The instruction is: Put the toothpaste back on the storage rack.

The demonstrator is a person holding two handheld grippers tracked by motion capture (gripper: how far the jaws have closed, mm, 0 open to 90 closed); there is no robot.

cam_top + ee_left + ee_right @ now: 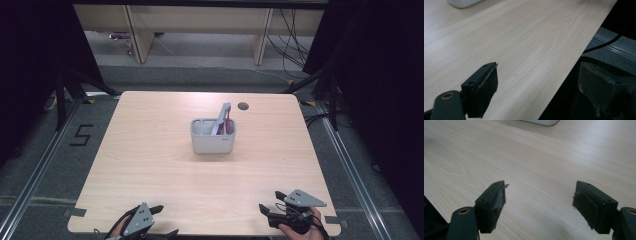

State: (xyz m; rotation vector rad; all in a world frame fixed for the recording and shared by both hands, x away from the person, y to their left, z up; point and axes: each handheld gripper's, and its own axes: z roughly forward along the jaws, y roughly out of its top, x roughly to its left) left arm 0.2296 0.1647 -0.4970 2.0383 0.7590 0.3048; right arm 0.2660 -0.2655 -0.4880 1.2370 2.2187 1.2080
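Observation:
A grey two-compartment caddy (212, 140) stands upright near the middle of the wooden table (150, 165). A grey flat tool (221, 119) and something red (229, 125) lean out of its right compartment. My left gripper (164, 220) is at the table's near left edge, jaws wide apart with nothing between them; in the left gripper view (537, 86) one jaw is over the wood and the other hangs past the edge. My right gripper (271, 201) rests near the front right corner, held by a hand (300, 232), jaws open and empty (540, 202) over bare wood.
A round cable hole (243, 106) lies just behind the caddy. A black cable (604, 45) runs over the grey floor beside the table. Metal rails and dark curtains flank both sides; a "5" (81, 135) is marked on the floor at left.

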